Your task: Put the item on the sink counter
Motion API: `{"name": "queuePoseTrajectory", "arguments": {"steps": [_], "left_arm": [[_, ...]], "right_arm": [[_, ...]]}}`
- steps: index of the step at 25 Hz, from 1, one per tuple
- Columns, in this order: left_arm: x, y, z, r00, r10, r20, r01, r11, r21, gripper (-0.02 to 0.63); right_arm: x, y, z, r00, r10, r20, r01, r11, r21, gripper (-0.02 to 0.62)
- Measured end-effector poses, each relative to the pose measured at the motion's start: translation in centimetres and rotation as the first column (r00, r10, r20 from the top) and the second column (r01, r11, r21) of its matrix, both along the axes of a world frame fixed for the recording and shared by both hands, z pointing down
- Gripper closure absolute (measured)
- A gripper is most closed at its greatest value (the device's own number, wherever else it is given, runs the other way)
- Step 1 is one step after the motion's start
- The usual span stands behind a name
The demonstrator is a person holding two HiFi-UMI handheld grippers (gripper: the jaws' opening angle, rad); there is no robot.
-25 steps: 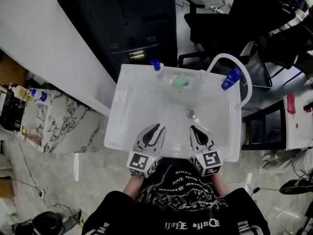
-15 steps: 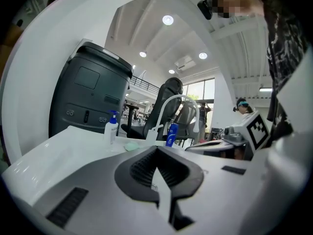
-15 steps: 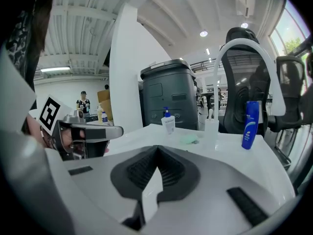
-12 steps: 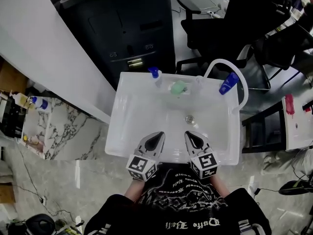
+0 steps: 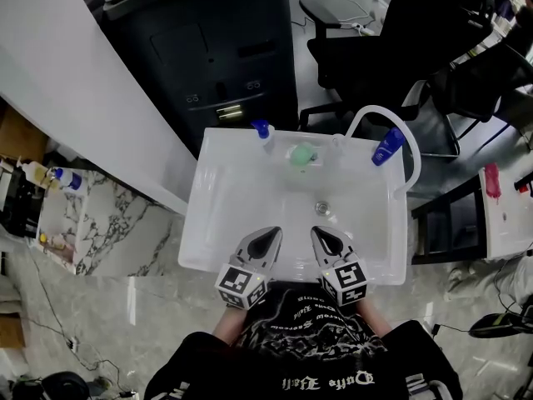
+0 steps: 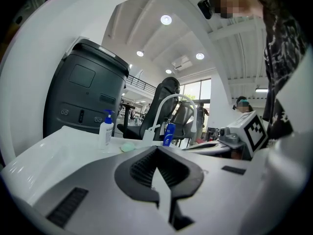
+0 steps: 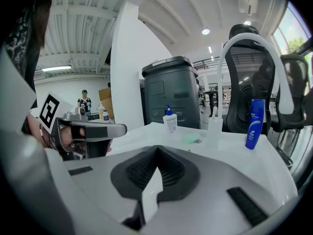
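Two grippers low at the near rim of the white sink [image 5: 193, 223]. Left gripper [image 5: 268, 238] now pinched fully together, part open a second ago, nothing caught between its jaws. Right gripper [image 5: 323, 238] likewise closed and empty. Farther out, on the counter behind the basin: pump bottle [image 5: 264, 132], green soap-like lump [image 5: 303, 154], blue bottle [image 5: 387, 148], all untouched. Suggests nothing in hand to place. Cannot tell which is the item.

No legible text or labels
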State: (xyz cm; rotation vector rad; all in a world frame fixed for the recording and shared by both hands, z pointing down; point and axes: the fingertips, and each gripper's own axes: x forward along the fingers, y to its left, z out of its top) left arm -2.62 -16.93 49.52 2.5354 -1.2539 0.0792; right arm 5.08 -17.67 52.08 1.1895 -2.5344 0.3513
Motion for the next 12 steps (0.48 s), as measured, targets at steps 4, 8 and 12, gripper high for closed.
{"name": "queuePoseTrajectory", "arguments": {"steps": [4,8,12], "left_arm": [[0.09,-0.19,0.20,1.000,-0.002,0.000,0.002,1.000,-0.002,0.600],[-0.12,-0.30,0.27,1.000,-0.006,-0.001,0.006,1.000,-0.004,0.600],[-0.23,-0.46,0.66,1.000,-0.001,-0.012,0.001,1.000,-0.019,0.600]], "right_arm": [[0.27,-0.30,0.12,1.000,0.011,0.009,-0.011,1.000,-0.006,0.597],[0.06,-0.37,0.17,1.000,0.007,0.011,-0.007,1.000,-0.008,0.597],[-0.45,-0.51,0.16,1.000,-0.008,0.006,0.008,1.000,-0.003,0.597]]}}
